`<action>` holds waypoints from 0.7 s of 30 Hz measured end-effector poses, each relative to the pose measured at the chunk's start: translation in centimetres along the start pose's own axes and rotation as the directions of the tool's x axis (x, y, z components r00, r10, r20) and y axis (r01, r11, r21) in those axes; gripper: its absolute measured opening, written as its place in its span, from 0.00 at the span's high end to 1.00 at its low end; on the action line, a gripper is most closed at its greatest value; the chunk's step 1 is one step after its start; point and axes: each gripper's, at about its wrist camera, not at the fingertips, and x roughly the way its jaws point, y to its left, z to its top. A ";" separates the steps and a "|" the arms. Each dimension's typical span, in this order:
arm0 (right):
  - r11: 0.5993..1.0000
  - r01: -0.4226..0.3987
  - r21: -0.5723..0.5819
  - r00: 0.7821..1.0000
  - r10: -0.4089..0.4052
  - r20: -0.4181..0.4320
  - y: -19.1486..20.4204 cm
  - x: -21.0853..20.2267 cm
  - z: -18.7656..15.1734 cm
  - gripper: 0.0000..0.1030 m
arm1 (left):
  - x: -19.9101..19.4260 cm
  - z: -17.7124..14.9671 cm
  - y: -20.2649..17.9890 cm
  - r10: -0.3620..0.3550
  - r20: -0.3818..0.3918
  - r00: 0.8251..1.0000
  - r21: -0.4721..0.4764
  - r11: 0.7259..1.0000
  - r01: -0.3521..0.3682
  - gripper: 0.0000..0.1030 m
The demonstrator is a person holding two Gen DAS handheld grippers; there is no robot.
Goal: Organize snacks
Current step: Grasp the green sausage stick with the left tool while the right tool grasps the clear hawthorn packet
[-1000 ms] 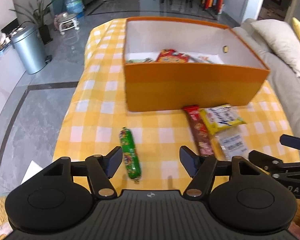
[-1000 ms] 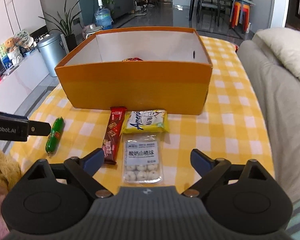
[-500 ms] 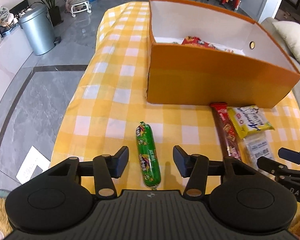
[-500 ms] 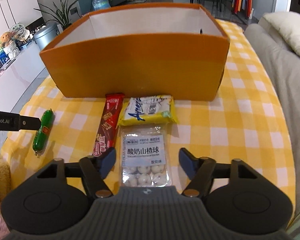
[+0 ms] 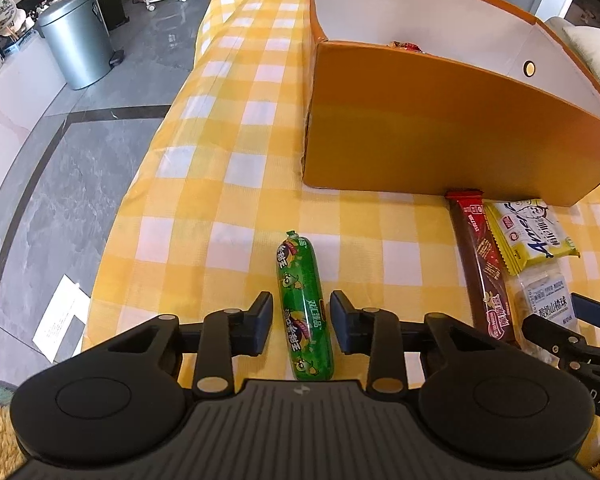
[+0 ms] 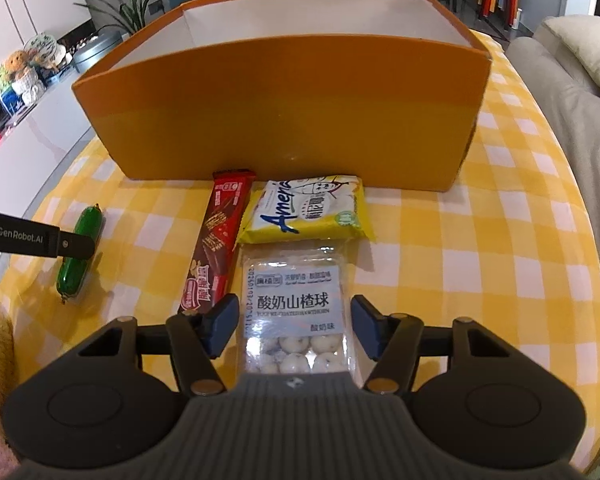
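Note:
A green sausage stick [image 5: 304,308] lies on the yellow checked tablecloth [image 5: 228,168]. My left gripper [image 5: 301,322] is open, its jaws on either side of the stick, a small gap each side. A clear pack of white hawthorn balls [image 6: 296,312] lies between the open jaws of my right gripper [image 6: 296,326]. A red-brown chocolate bar [image 6: 216,248] and a yellow biscuit pack [image 6: 308,212] lie in front of the orange box [image 6: 292,120]. The box [image 5: 440,140] holds a red snack, mostly hidden.
The table's left edge drops to a grey tiled floor with a metal bin [image 5: 76,48]. A grey sofa with a pillow [image 6: 580,52] borders the right side. My left gripper's finger [image 6: 36,236] reaches over the sausage in the right wrist view.
Both grippers have moved forward and down. The left now straddles the green sausage and its jaws have narrowed. The right now straddles the hawthorn ball pack with narrower jaws.

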 end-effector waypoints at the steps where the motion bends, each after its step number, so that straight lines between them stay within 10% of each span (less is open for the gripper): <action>1: 1.000 0.001 -0.005 1.000 -0.001 -0.001 0.0 0.1 0.0 0.43 | 0.1 0.0 0.1 -0.001 -0.001 1.000 -0.002 1.000 0.001 0.63; 21: 1.000 0.014 -0.016 0.997 -0.015 -0.072 0.1 0.1 0.0 0.46 | -0.2 -0.4 -0.8 -0.046 -0.012 0.999 -0.011 0.999 0.046 0.76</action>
